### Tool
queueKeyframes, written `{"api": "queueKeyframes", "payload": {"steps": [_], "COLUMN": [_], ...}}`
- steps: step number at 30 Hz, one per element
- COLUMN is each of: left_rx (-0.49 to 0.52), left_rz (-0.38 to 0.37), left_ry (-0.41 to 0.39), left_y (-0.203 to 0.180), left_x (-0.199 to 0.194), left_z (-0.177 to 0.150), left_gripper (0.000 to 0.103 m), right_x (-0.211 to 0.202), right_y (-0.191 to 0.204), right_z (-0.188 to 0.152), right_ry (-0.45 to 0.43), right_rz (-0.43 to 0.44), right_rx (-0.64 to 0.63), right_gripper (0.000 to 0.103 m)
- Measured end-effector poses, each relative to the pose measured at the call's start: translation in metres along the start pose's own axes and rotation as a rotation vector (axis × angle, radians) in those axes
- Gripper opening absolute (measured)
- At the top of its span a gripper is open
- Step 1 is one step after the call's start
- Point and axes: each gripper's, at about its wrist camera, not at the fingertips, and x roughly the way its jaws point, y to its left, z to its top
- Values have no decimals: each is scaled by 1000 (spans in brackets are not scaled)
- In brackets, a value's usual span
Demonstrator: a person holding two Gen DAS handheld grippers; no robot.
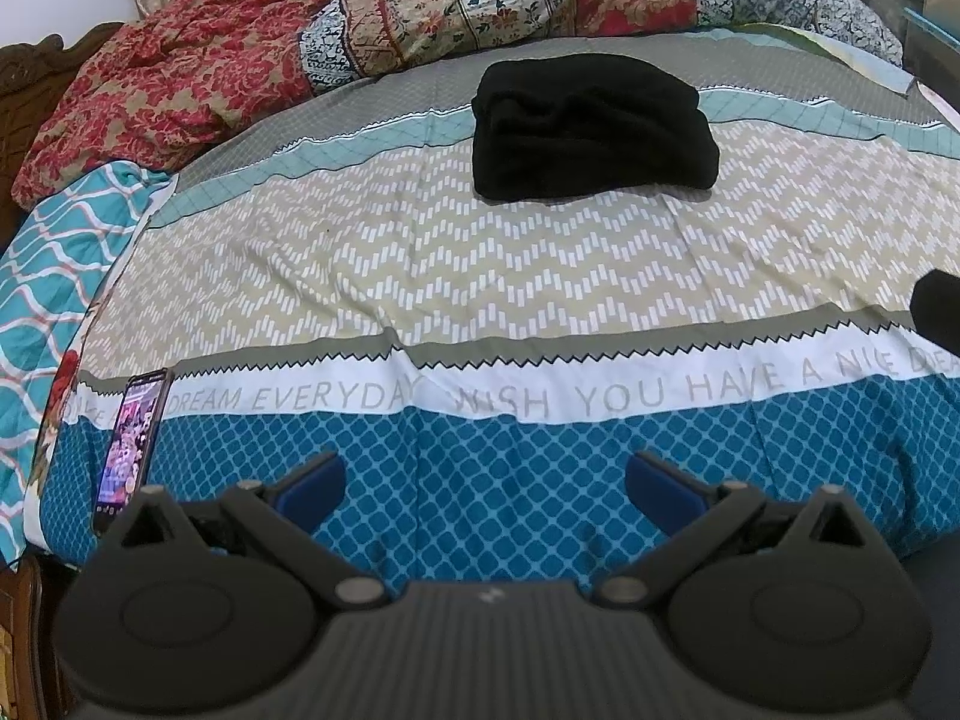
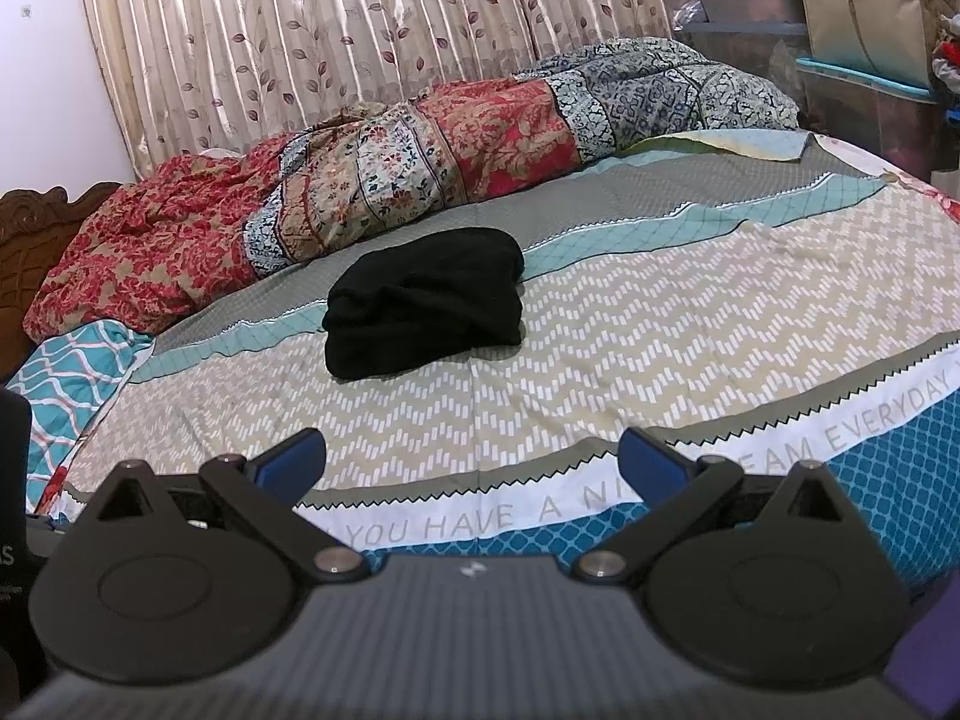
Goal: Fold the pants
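Note:
The black pants (image 1: 591, 129) lie folded into a thick bundle on the patterned bedspread (image 1: 420, 252), toward the far side of the bed. They also show in the right wrist view (image 2: 423, 303). My left gripper (image 1: 483, 474) is open and empty, held over the near blue edge of the bed, well short of the pants. My right gripper (image 2: 471, 456) is open and empty, also near the front edge, with the pants ahead and slightly left. The right gripper's dark body shows at the right edge of the left wrist view (image 1: 939, 309).
A phone (image 1: 132, 441) with a lit screen lies at the bed's near left corner. A crumpled red floral quilt (image 2: 300, 198) runs along the far side. A teal patterned pillow (image 1: 54, 276) lies at the left. Curtains (image 2: 360, 30) hang behind; storage boxes (image 2: 870, 90) stand at right.

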Motion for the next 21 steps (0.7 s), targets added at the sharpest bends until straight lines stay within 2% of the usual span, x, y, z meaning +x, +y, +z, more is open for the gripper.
{"api": "queueKeyframes", "payload": {"steps": [21], "left_rx": [13], "left_rz": [27], "left_ry": [0], "left_y": [-2], "left_x": [3], "left_z": [-3], "left_gripper": [103], "right_x": [2], "right_y": [-2], "right_z": [-3], "right_ry": [7], "right_rz": [1], "right_rx": [4], "right_gripper": [103]}}
